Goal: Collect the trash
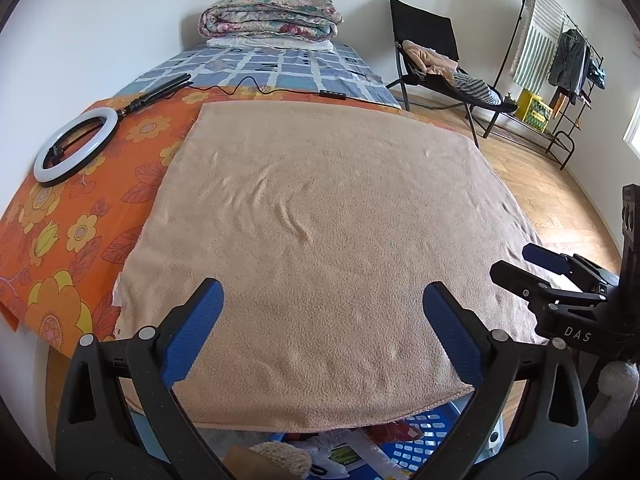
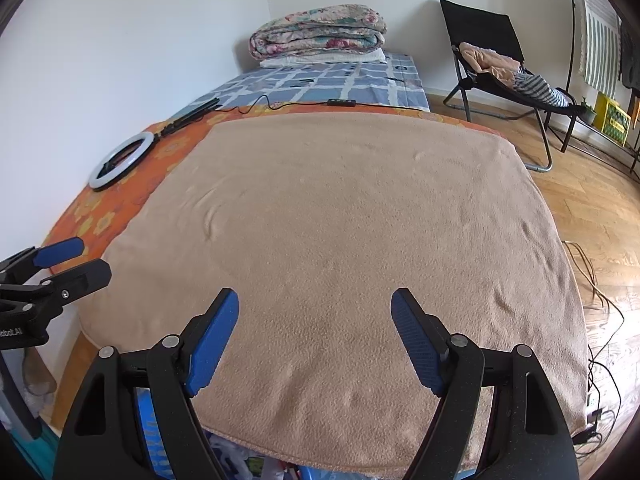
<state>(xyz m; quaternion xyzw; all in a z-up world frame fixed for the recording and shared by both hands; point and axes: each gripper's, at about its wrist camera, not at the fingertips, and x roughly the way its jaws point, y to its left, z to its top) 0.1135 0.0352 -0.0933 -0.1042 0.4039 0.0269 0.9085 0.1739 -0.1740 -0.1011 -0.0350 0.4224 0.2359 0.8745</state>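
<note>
My left gripper (image 1: 322,294) is open and empty above the near edge of a tan fleece blanket (image 1: 320,216) spread on a bed. My right gripper (image 2: 316,300) is open and empty over the same blanket (image 2: 340,220). The right gripper also shows at the right of the left wrist view (image 1: 520,264); the left gripper also shows at the left of the right wrist view (image 2: 80,258). Below the blanket's near edge a blue basket (image 1: 424,440) holds paper and wrappers (image 1: 344,448); it also shows in the right wrist view (image 2: 160,440). No trash lies on the blanket.
An orange floral sheet (image 1: 72,216) carries a ring light (image 1: 76,144) with its cable. A folded quilt (image 1: 272,16) sits at the bed's far end. A black chair with clothes (image 1: 436,60) and a clothes rack (image 1: 560,60) stand to the right. Cables (image 2: 600,320) lie on the wood floor.
</note>
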